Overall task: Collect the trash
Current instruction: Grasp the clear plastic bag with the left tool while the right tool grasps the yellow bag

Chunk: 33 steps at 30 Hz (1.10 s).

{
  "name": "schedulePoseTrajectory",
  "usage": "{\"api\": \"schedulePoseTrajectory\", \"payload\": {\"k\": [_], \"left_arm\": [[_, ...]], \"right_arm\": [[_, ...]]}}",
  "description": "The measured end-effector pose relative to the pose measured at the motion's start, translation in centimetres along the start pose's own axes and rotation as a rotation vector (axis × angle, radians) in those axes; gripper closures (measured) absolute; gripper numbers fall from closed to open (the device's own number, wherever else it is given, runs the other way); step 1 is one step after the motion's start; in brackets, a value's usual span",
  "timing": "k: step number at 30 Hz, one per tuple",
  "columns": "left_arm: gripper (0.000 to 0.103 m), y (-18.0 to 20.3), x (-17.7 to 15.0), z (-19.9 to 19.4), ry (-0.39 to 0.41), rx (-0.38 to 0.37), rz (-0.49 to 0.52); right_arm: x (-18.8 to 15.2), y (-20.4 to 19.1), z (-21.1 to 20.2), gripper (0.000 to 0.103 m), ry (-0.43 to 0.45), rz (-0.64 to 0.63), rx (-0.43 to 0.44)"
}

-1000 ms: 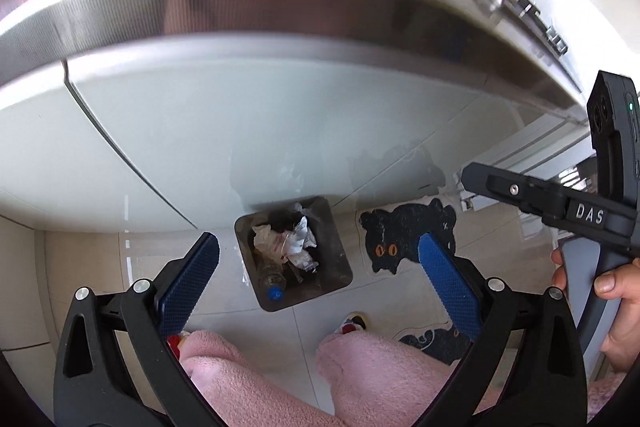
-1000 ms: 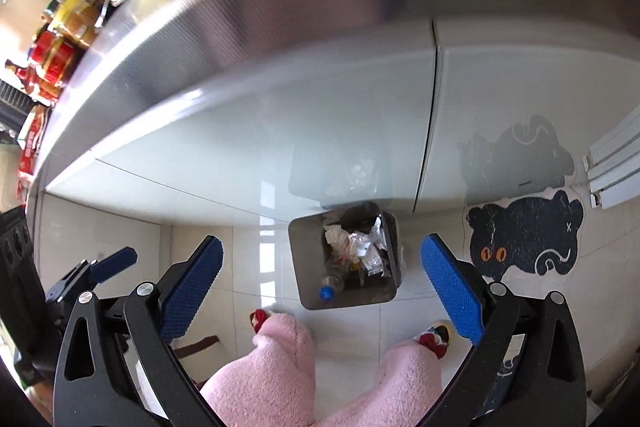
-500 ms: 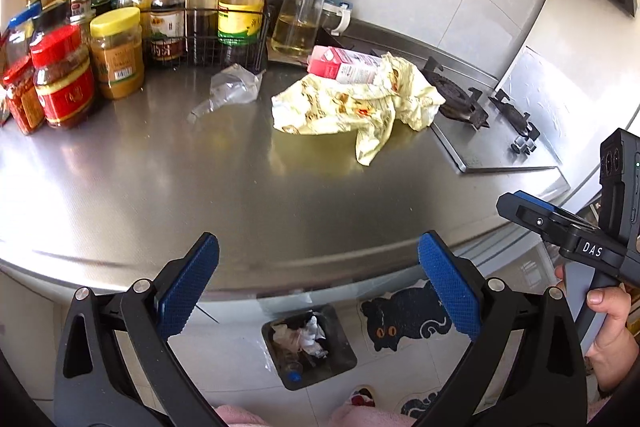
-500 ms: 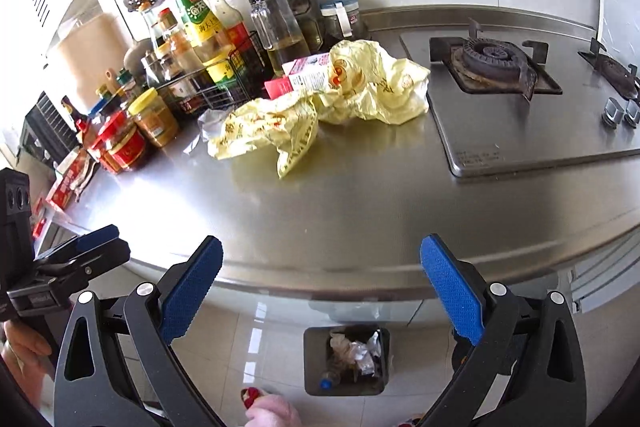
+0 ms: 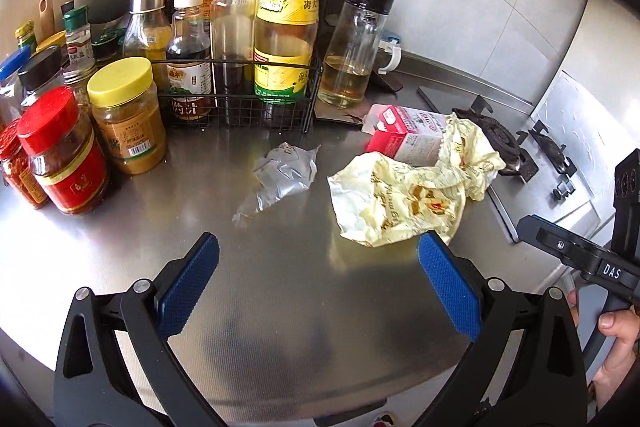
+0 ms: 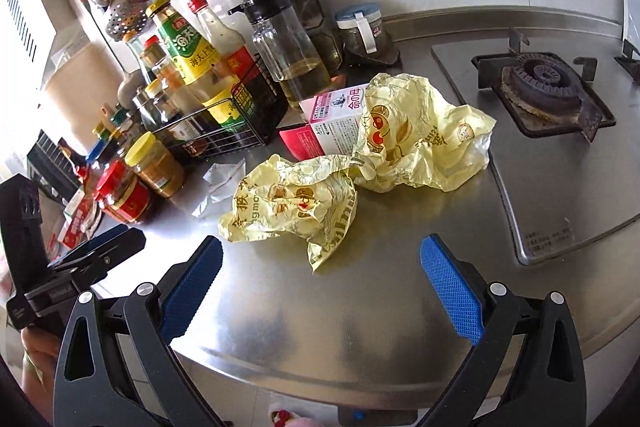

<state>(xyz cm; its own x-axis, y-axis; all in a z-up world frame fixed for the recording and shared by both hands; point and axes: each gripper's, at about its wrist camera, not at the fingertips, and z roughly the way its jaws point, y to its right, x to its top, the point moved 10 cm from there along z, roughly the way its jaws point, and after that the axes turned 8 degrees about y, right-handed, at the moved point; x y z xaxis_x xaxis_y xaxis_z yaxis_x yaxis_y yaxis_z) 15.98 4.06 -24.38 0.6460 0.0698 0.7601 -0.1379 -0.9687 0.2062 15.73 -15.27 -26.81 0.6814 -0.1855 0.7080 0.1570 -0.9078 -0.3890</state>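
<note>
Crumpled yellow printed wrappers [image 5: 404,199] [image 6: 304,203] lie mid-counter, draped partly over a pink-and-white carton [image 5: 404,135] [image 6: 332,119] lying on its side. A crumpled clear plastic bag [image 5: 280,179] [image 6: 220,183] rests left of them. My left gripper [image 5: 318,279] is open over bare steel, short of the bag and wrapper, with nothing between its blue pads. My right gripper [image 6: 320,279] is open too, just in front of the nearest yellow wrapper, and is empty. Each gripper shows at the edge of the other's view: the right one [image 5: 580,255], the left one [image 6: 80,267].
Sauce bottles in a wire rack [image 5: 240,95], jars with red and yellow lids [image 5: 64,155], and a glass oil jug [image 5: 352,51] crowd the back left. A gas hob [image 6: 540,87] lies at the right. A bin rim [image 6: 372,417] peeks below the steel counter [image 6: 380,307] edge.
Both grippers rose from facing the floor bin and cabinet doors to above the counter, then moved closer to the wrappers and bag. Both stayed open.
</note>
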Motion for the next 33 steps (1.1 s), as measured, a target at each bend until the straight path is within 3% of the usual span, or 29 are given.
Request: {"api": "schedulePoseTrajectory", "payload": {"k": [14,16,17,19,23,25,28,33], "left_arm": [[0.008,-3.1,0.7,9.0,-0.088,0.027,-0.057],[0.011,-2.9,0.7,9.6,-0.092,0.016,-0.062],[0.019,-2.8,0.6,9.9,-0.096,0.006,-0.06],[0.036,-2.3,0.3,10.4,-0.115,-0.015,-0.049],[0.057,-1.2,-0.6,10.9,-0.14,-0.035,0.0],[0.077,-0.7,-1.2,10.9,-0.153,-0.047,0.012],[0.096,-0.3,-2.0,10.9,-0.167,-0.049,0.017],[0.103,0.0,-2.5,9.8,-0.147,-0.049,0.033]], "right_arm": [[-1.6,0.5,6.2,0.004,-0.064,0.176,0.035],[-1.9,0.6,6.8,0.015,-0.082,0.188,0.035],[-2.1,0.7,7.0,0.019,-0.09,0.187,0.03],[-2.5,0.9,7.3,0.037,-0.106,0.189,0.027],[-2.7,0.7,7.4,0.049,-0.104,0.204,0.064],[-2.8,0.4,7.4,0.062,-0.108,0.18,0.065],[-3.2,-0.1,7.6,0.079,-0.117,0.155,0.079],[-3.3,-0.4,6.7,0.086,-0.105,0.139,0.085]]}}
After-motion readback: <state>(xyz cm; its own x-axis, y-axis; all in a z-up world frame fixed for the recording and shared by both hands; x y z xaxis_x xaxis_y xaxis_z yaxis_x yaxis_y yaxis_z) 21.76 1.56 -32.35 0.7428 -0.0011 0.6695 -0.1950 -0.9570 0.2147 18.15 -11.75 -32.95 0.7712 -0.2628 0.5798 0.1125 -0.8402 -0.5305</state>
